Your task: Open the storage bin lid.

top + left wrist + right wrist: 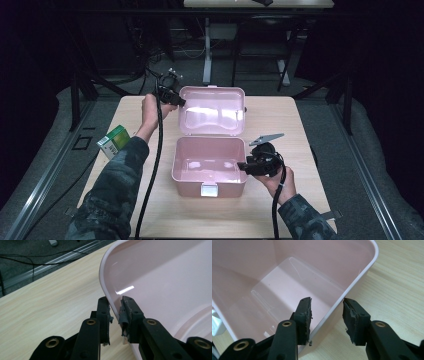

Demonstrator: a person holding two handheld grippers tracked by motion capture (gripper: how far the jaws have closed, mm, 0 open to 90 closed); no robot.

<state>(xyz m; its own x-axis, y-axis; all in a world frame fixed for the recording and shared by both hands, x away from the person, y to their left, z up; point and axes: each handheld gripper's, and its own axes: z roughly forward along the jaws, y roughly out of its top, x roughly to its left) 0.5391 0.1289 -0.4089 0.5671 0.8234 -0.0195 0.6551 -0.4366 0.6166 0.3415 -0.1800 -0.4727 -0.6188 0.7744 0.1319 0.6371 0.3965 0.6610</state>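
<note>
A pink plastic box (176,165) stands open in the middle of the table, its lid (212,112) tipped up at the back. My left gripper (177,101) is at the lid's far left corner. In the left gripper view its jaws (115,305) are shut on the thin rim of the lid (162,277). My right gripper (241,165) reaches in level at the box's right wall. In the right gripper view it (326,303) straddles that wall (352,282), one jaw inside the box and one outside, with a gap beside the outer pad (350,317).
A small green and white carton (114,141) lies near the left edge of the wooden table (280,120). A white latch (209,190) sits on the box's front. The gripper cables trail back toward the person. Dark floor, frames and table legs surround the table.
</note>
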